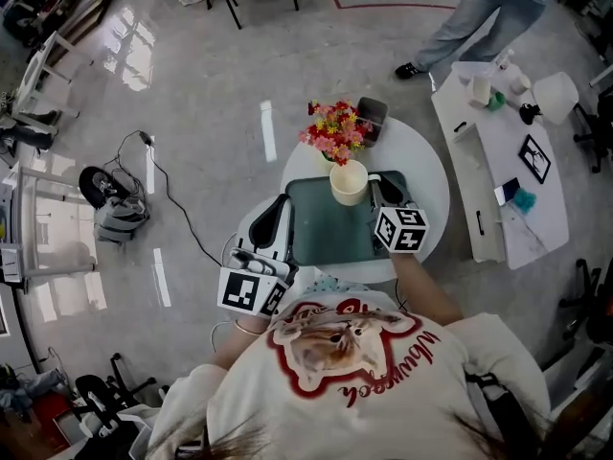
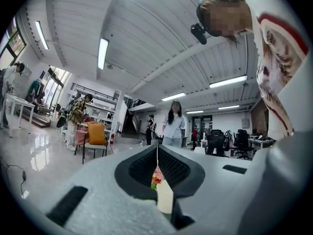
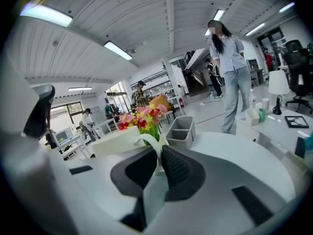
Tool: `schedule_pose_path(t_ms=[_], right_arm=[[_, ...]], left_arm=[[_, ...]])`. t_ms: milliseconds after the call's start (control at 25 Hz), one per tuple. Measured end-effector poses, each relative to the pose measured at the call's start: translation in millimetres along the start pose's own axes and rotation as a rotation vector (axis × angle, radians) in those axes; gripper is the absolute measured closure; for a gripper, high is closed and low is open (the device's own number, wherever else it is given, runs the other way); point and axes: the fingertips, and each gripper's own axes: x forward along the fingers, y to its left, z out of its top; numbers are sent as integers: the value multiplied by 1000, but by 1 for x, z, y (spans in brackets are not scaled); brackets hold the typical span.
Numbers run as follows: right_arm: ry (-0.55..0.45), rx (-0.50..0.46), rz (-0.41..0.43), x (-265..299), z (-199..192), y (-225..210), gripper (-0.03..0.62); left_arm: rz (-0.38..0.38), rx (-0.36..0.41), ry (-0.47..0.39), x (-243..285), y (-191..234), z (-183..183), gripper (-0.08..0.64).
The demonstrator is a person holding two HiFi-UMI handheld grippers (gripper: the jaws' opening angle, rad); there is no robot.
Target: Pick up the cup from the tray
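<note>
Your cup (image 1: 349, 182) looks smooth and a little shiny. Your tray (image 1: 326, 233) looks dull and smooth. The table (image 1: 431, 185) is matt. The floor (image 1: 192, 75) is glossy like glass. Your right gripper (image 3: 159, 153) has a smooth plastic shell and rough, bumpy pads (image 3: 181, 169).

Red script on the white shirt (image 1: 383, 381) at 6 o'clock of the head view — upside-down, too looped to read with certainty. Square black-and-white markers on the cubes of the left gripper (image 1: 278, 205) and right gripper (image 1: 379, 188) — patterns only, no letters or numbers.
</note>
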Motion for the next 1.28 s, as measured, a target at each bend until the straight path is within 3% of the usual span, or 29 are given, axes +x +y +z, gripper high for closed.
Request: schedule_pose_path(t_ms=[640,1280], right_arm=[[-128,40,46,-59,108,47,542],[-181,57,112,-90,130,74,541]], left_arm=[[-73,-24,-66,18,-10,14,541],[-113,7,-86,20,-34,26,541]])
